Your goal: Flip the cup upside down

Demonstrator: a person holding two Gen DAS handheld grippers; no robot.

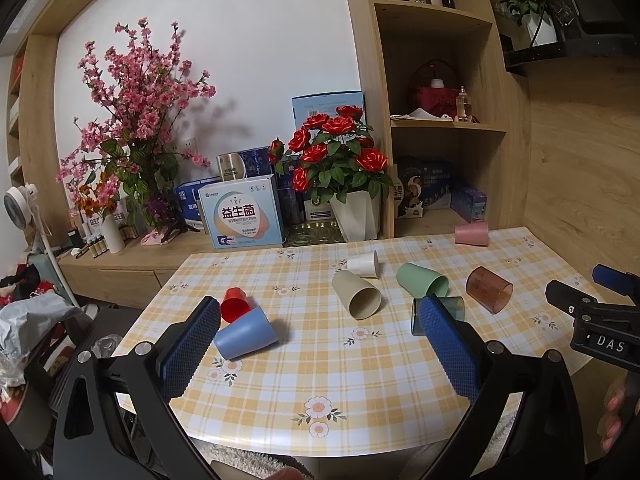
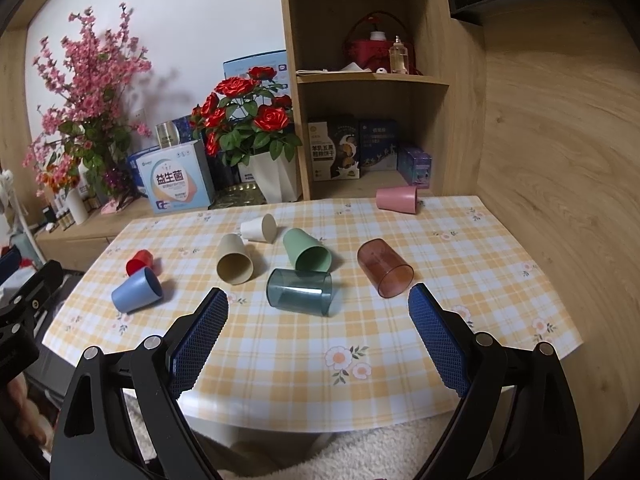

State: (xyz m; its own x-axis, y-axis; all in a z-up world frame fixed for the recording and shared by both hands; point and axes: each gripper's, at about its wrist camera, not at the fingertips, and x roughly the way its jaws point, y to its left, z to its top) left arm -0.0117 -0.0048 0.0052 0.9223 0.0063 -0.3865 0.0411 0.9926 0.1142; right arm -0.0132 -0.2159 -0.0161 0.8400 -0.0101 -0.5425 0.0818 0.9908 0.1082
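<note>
Several cups lie on their sides on the checked table (image 2: pixel 304 360): a blue cup (image 1: pixel 245 337) (image 2: pixel 136 290), a red cup (image 1: pixel 235 303) (image 2: pixel 141 262), a beige cup (image 1: pixel 356 294) (image 2: pixel 234 260), a white cup (image 1: pixel 363 264) (image 2: pixel 260 227), a green cup (image 1: pixel 421 279) (image 2: pixel 306 250), a clear teal cup (image 2: pixel 299 291) (image 1: pixel 454 308), a clear brown cup (image 1: pixel 489 289) (image 2: pixel 384 267) and a pink cup (image 1: pixel 472 233) (image 2: pixel 397 199). My left gripper (image 1: pixel 318 336) is open and empty above the table's front. My right gripper (image 2: pixel 318 328) is open and empty, just short of the teal cup.
A white pot of red roses (image 2: pixel 276 178), boxes and a pink blossom vase stand on the wooden counter behind the table. A shelf unit (image 2: pixel 372 80) rises at the back right, a wood wall on the right. The right gripper shows in the left wrist view (image 1: pixel 600 304).
</note>
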